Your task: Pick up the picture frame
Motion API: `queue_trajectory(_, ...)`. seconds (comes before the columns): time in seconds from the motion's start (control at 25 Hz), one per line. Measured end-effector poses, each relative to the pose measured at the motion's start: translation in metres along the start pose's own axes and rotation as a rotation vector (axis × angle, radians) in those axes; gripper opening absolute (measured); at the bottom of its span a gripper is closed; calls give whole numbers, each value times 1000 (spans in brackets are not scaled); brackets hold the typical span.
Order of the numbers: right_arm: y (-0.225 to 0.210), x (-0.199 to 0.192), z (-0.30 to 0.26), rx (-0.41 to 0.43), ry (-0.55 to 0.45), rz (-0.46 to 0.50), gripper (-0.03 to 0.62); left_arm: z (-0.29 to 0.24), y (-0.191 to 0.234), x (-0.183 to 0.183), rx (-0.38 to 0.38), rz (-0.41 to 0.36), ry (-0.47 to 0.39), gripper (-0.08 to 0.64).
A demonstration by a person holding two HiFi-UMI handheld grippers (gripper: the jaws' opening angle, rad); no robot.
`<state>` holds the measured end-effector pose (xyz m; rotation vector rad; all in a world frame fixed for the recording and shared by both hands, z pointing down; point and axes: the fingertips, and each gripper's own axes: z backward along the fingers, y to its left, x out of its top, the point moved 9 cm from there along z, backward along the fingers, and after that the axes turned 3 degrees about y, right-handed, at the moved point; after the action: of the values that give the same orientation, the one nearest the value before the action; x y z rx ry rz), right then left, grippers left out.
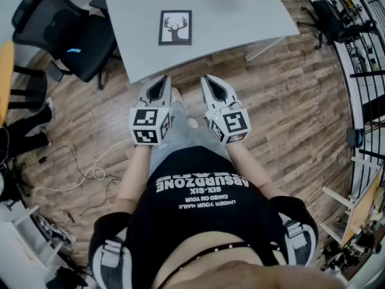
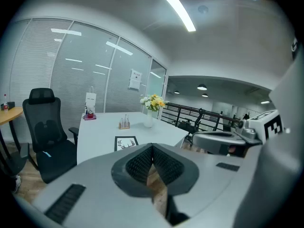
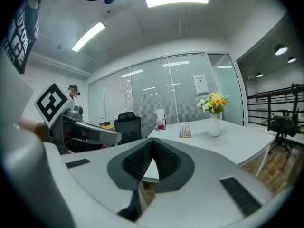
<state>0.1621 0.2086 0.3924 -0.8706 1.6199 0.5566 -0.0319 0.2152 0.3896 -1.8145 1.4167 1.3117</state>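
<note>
A black picture frame [image 1: 175, 27] with a deer-head print lies flat on the white table [image 1: 240, 17]; the left gripper view shows the frame [image 2: 126, 143] beyond the jaws. Both grippers hang in front of the table's near edge, short of the frame and side by side. My left gripper [image 1: 165, 79] has its jaws together with nothing between them, seen close in its own view [image 2: 153, 151]. My right gripper [image 1: 205, 78] is shut and empty too, its tips [image 3: 153, 148] meeting in its own view.
A black office chair [image 1: 66, 32] stands left of the table. A vase of flowers [image 3: 213, 113], a small stand of bottles [image 3: 185, 132] and a bag [image 2: 90, 108] sit farther back on the table. Cables [image 1: 90, 173] lie on the wood floor. A railing [image 1: 361, 59] runs along the right.
</note>
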Motion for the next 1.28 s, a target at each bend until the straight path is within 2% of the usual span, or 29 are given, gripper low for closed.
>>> queue_trajectory(0.2, -1, 0, -1, 4, 10, -24, 15, 3, 6, 1, -2, 13, 18, 17)
queue_trajectory(0.4, -10, 4, -28, 9, 12, -31, 15, -18, 28, 3, 5, 29, 43, 17)
queue_trajectory(0.6, -33, 6, -72, 18, 48, -41, 15, -62, 54, 15, -5, 41, 63, 17)
queue_trajectory(0.88, -76, 14, -142, 7, 130, -36, 17, -134, 92, 47, -4, -18, 101, 17)
queue_trajectory(1.16, -106, 3, -203, 17, 231, -64, 20, -198, 127, 53, -42, -6, 196, 18)
queue_trajectory(1.2, -109, -1, -209, 18, 253, -72, 37, -204, 131, 52, -37, -5, 206, 18)
queue_trajectory(1.28, -114, -9, -222, 23, 301, -102, 143, -214, 139, 49, -27, -7, 224, 20)
